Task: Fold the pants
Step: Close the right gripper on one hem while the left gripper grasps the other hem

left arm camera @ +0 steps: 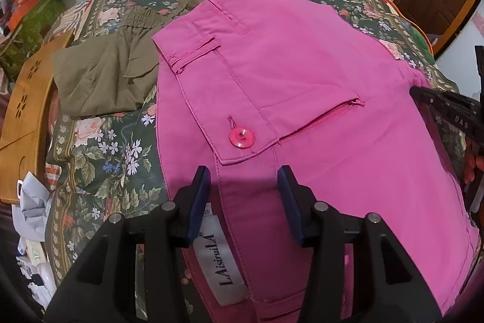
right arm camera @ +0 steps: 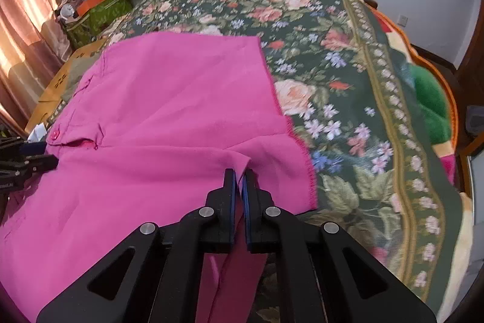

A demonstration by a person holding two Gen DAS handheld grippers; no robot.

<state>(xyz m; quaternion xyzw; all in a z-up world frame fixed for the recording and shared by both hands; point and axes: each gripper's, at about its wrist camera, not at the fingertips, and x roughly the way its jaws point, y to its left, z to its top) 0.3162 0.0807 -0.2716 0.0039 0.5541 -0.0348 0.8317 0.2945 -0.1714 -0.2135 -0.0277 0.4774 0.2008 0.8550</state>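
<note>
floral bedspread (right arm camera: 348, 99) under pink pants (left arm camera: 302, 74); left hand-held gripper (left arm camera: 245, 174) wide apart over waistband, right hand-held gripper (right arm camera: 239, 176) pinching fabric.

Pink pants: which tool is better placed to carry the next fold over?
Right. The right tool is already shut on a pinch of the pink pants near the hem; the left tool is open over the waistband.

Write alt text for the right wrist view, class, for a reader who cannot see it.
The right gripper is shut on a fold of the pink pants, which lie spread on a floral bedspread. The left gripper shows at the left edge, near the pants' button.
</note>
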